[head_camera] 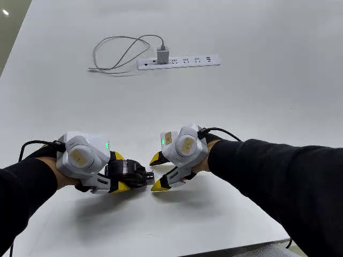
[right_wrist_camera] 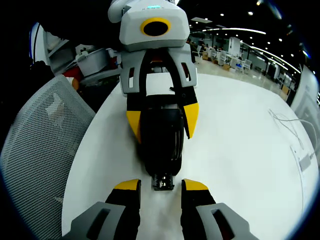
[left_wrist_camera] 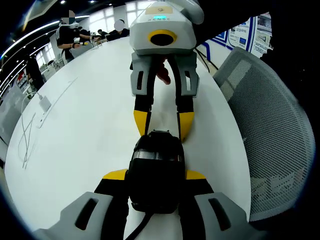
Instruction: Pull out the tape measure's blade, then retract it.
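A broad white table (head_camera: pixel 241 107) carries the work. Far across it lie a white power strip (head_camera: pixel 179 61) with a plugged-in charger and a loose grey cable (head_camera: pixel 115 53), well apart from the action.

At the near edge, the left hand-held gripper (left_wrist_camera: pixel 155 175) is clamped on the black, rounded plastic tape measure (left_wrist_camera: pixel 156 165), its yellow-tipped jaws pressed against the case's two sides. The case is held just above or on the table; I cannot tell which. Its mouth points at the right hand-held gripper (right_wrist_camera: pixel 161 186), whose jaws stand apart. The small metal hook at the blade's end (right_wrist_camera: pixel 162 181) sits between them, with a gap showing on either side.

The blade looks fully wound in, so I judge this to be the start of the pull-out step: the case is secured and the hook is lined up but not yet gripped.

The next move calls for the right jaws to close squarely on the hook, then a straight draw away from the case while the left grip stays firm. A shallow bite on so small a tab could slip.
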Demonstrator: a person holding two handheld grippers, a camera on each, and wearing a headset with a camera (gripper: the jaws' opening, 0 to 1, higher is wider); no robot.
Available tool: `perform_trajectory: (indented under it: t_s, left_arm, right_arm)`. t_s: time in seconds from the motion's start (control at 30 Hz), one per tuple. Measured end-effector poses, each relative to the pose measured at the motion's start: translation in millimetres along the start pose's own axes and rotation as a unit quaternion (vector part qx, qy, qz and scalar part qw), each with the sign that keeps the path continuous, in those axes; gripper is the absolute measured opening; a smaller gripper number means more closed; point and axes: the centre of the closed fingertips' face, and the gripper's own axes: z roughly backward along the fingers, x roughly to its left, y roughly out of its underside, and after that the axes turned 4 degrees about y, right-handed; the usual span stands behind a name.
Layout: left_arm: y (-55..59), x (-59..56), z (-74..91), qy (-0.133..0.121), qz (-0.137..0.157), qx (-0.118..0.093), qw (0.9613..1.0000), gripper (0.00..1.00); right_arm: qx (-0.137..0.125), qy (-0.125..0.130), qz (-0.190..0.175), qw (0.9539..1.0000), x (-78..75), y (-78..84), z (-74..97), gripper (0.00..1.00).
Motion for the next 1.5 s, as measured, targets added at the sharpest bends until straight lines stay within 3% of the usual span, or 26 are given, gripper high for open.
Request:
perform_trajectory:
  t_s: [0.5,0.77,1.0,1.03,1.07,1.1,1.3,1.33,1.4,1.5]
  left_arm:
    - [0.7,0.4,-0.6,0.003,0.006,-0.003,1.0000,0.34]
    - [0.8,0.5,-0.6,0.002,0.005,-0.005,1.0000,0.33]
    - [1.1,1.1,-0.2,0.001,0.007,-0.006,1.0000,0.33]
    - [0.9,1.2,-0.3,-0.001,0.007,-0.006,1.0000,0.33]
    - [0.9,1.1,-0.3,-0.001,0.008,-0.006,0.9999,0.33]
    - [0.9,1.0,-0.3,-0.001,0.006,-0.005,1.0000,0.33]
    - [0.8,-0.1,-0.2,-0.002,0.005,-0.003,1.0000,0.33]
    - [0.8,-0.2,-0.2,-0.002,0.006,-0.003,1.0000,0.33]
    - [0.8,-0.3,-0.3,-0.002,0.006,-0.003,1.0000,0.33]
    - [0.7,-0.6,-0.4,-0.001,0.007,-0.003,1.0000,0.33]
  right_arm:
    - [0.005,-0.006,0.013,0.9999,-3.5,-0.6,-6.3,0.13]
    - [0.029,0.009,0.007,0.9995,-4.1,-2.2,-7.3,0.12]
    - [0.030,0.004,0.002,0.9995,-5.5,-1.3,-6.7,0.11]
    - [0.036,0.013,0.039,0.9985,-8.7,-1.0,-6.7,0.11]
    - [0.039,0.021,0.054,0.9976,-7.0,-0.9,-7.4,0.10]
    - [0.037,0.014,0.030,0.9988,-3.8,-0.6,-8.0,0.10]
    - [0.023,0.007,0.003,0.9997,-5.7,0.0,-9.0,0.10]
    - [0.024,0.008,-0.029,0.9993,-5.0,0.4,-9.4,0.10]
    - [0.023,0.009,0.003,0.9997,-4.7,0.4,-9.3,0.10]
    - [0.023,0.010,-0.001,0.9997,-4.9,0.9,-8.8,0.10]
